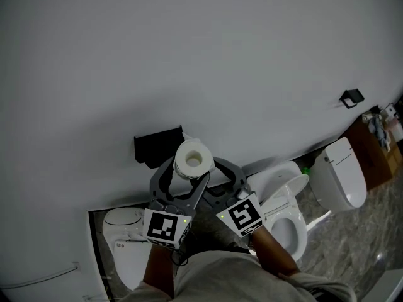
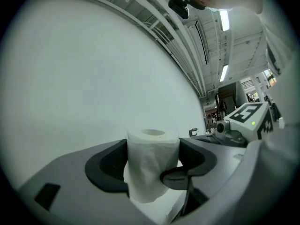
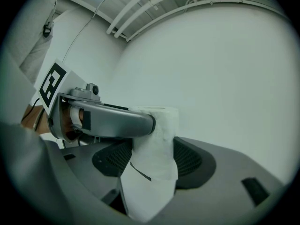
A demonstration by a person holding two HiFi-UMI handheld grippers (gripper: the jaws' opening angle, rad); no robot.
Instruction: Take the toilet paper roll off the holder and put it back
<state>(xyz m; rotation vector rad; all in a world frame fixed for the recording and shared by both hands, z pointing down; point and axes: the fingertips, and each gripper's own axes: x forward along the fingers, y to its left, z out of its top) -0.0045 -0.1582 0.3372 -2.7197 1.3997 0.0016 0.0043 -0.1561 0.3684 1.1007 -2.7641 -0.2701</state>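
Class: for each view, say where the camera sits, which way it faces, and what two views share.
Head view: on the person's head, facing steeply down at the white toilet paper roll; forearms show.
Left gripper view: on the left gripper, facing level along its fingers at the roll; pale clothing at right.
Right gripper view: on the right gripper, likewise; pale clothing at left.
Shared: all three show the roll.
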